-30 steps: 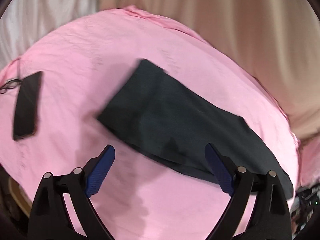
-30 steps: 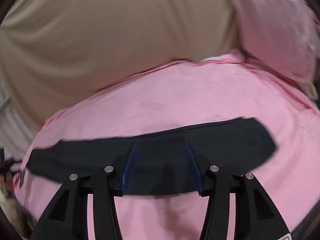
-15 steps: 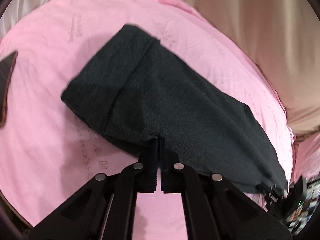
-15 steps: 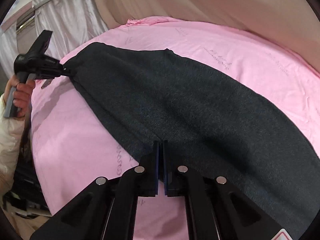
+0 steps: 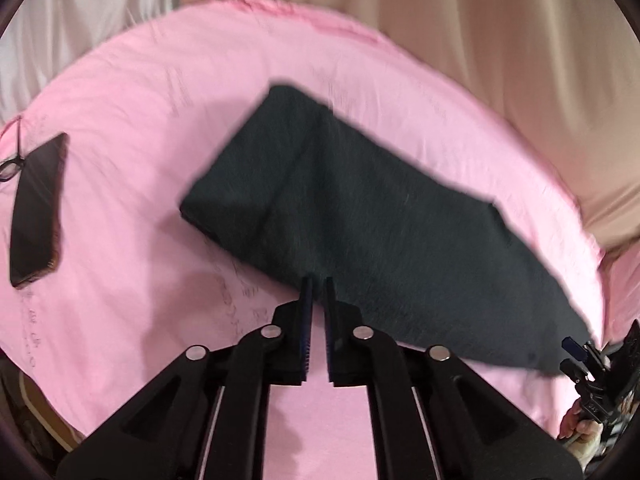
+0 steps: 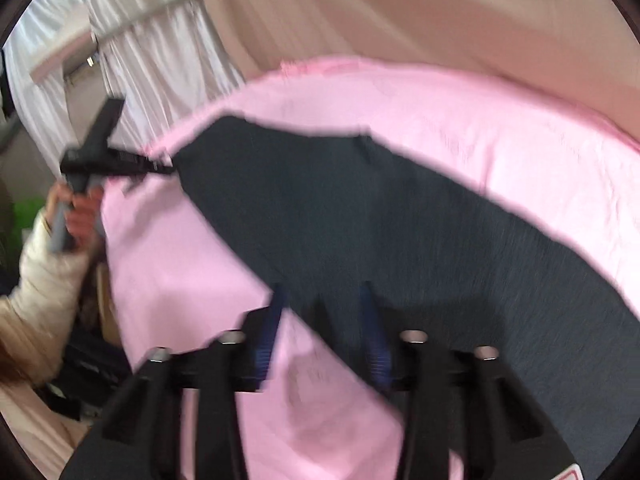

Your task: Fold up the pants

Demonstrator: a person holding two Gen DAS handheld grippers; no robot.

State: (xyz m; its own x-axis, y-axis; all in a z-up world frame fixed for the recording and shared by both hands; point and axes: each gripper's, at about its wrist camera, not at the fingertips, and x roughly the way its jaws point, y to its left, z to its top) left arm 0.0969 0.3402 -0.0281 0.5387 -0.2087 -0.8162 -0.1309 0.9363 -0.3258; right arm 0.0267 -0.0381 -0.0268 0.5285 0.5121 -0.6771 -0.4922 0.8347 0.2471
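Dark grey pants (image 5: 372, 224) lie folded lengthwise on the pink bed sheet (image 5: 140, 240). My left gripper (image 5: 318, 280) is nearly shut at the pants' near edge, with a thin gap between its jaws; it looks clamped on the cloth. In the right wrist view the pants (image 6: 380, 220) stretch from the left gripper (image 6: 170, 166) at the far corner toward me. My right gripper (image 6: 322, 292) is open, its blue pads either side of the pants' near edge, holding nothing.
A black phone (image 5: 38, 208) and a cable (image 5: 10, 164) lie on the sheet at the left. Beige and white curtains (image 5: 480, 40) hang behind the bed. The person's hand and cream sleeve (image 6: 44, 272) are at the left in the right wrist view.
The right gripper has opened and let go of the pants' edge. The left gripper stays closed on the pants and has drawn back slightly. Both views are blurred by motion.
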